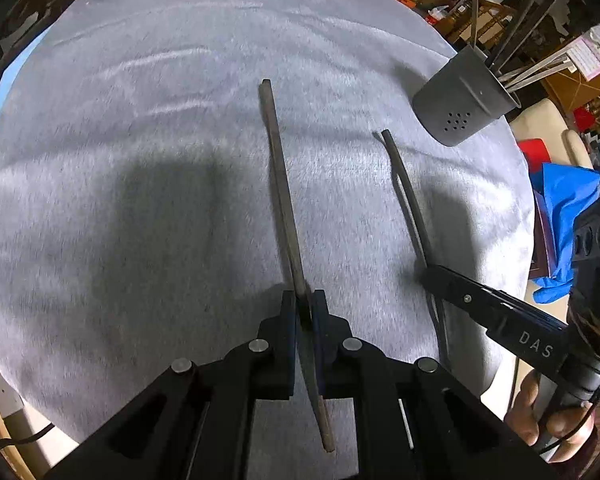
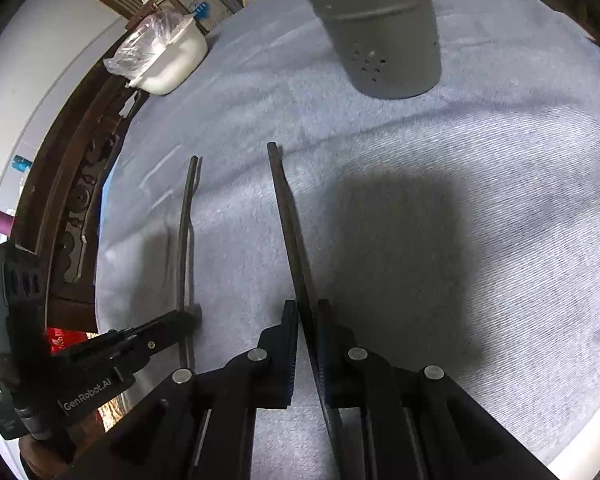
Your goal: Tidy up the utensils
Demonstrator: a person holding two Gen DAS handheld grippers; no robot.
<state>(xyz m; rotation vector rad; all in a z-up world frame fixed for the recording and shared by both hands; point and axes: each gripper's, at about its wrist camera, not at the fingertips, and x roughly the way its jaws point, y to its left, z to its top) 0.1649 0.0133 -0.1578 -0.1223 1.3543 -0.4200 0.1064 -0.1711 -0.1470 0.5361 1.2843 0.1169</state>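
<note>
Left tool [image 1: 305,304]: closed on dark chopstick [image 1: 280,184], stick pointing forward above grey cloth on tabletop [image 1: 140,140]. Right tool [image 2: 309,312]: closed on second chopstick [image 2: 290,224], likewise raised over cloth. Grey perforated utensil holder [image 1: 462,98]: stands on cloth ahead of both tools, nearer right tool, several utensils protruding from top. White container [image 2: 172,62]: at tabletop edge, well apart from holder.
</note>
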